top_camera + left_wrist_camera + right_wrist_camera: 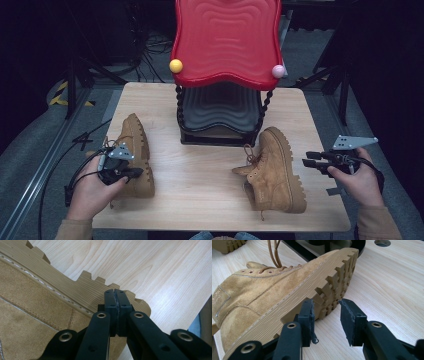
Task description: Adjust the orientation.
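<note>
Two tan suede boots lie on their sides on the wooden table (200, 200), near a red shoe rack (225, 45): the left boot (135, 150) at the near left, the right boot (275, 170) at the near right. The left gripper (115, 298) is seen closed on nothing beside the left boot's lugged sole. The right gripper (327, 320) is seen half open, empty, at the right boot's sole. The boots are judged fairly heavy, with soft uppers and stiff soles; the collar or sole edge is best gripped.
</note>
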The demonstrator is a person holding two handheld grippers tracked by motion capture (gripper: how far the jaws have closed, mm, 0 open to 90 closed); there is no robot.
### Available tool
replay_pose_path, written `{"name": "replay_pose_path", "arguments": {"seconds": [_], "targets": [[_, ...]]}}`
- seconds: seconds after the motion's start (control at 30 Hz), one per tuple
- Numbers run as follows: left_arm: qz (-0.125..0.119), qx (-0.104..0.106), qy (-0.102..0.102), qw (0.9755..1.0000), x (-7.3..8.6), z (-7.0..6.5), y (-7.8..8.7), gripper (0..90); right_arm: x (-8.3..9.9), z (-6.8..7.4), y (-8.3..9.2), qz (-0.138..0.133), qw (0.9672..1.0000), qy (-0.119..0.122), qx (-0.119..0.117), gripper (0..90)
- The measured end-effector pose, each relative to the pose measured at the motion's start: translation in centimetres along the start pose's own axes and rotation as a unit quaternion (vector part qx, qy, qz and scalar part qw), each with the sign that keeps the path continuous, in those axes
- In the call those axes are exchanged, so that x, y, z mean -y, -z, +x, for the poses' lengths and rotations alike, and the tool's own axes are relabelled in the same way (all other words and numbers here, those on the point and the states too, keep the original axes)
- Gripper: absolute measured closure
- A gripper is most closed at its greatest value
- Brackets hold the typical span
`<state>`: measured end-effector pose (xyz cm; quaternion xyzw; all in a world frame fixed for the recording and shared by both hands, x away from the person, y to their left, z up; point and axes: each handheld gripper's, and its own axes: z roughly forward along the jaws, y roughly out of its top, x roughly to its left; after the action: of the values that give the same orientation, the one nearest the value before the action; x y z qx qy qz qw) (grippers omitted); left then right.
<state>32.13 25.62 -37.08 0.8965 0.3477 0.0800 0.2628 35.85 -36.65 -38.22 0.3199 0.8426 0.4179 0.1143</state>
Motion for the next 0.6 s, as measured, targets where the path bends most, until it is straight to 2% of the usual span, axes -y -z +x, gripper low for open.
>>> {"name": "replay_pose_path", "arguments": {"seconds": [0.1, 0.2, 0.4, 0.43, 0.6], "targets": [[0.005, -0.005, -0.008, 0.9999, -0.2, 0.0, 0.0, 90.0, 0.1, -0.1, 0.1, -0.003, 1.0000, 0.002, 0.001, 63.5], [0.006, -0.007, -0.006, 0.9999, -0.3, -0.3, -0.1, 90.0, 0.1, 0.0, 0.2, -0.005, 1.0000, 0.000, 0.003, 63.5], [0.013, -0.017, -0.021, 0.9996, -1.4, -0.8, -0.5, 90.0, 0.0, 0.1, 0.5, -0.014, 0.9998, 0.006, 0.009, 63.5], [0.013, -0.012, -0.021, 0.9996, -1.5, -1.0, -0.6, 90.0, 0.0, 0.1, 0.5, -0.014, 0.9999, 0.006, 0.008, 63.5], [0.013, -0.012, -0.034, 0.9993, -2.8, -1.6, -1.3, 90.0, 0.4, 0.2, 0.7, -0.009, 0.9999, 0.002, 0.011, 63.0]]}}
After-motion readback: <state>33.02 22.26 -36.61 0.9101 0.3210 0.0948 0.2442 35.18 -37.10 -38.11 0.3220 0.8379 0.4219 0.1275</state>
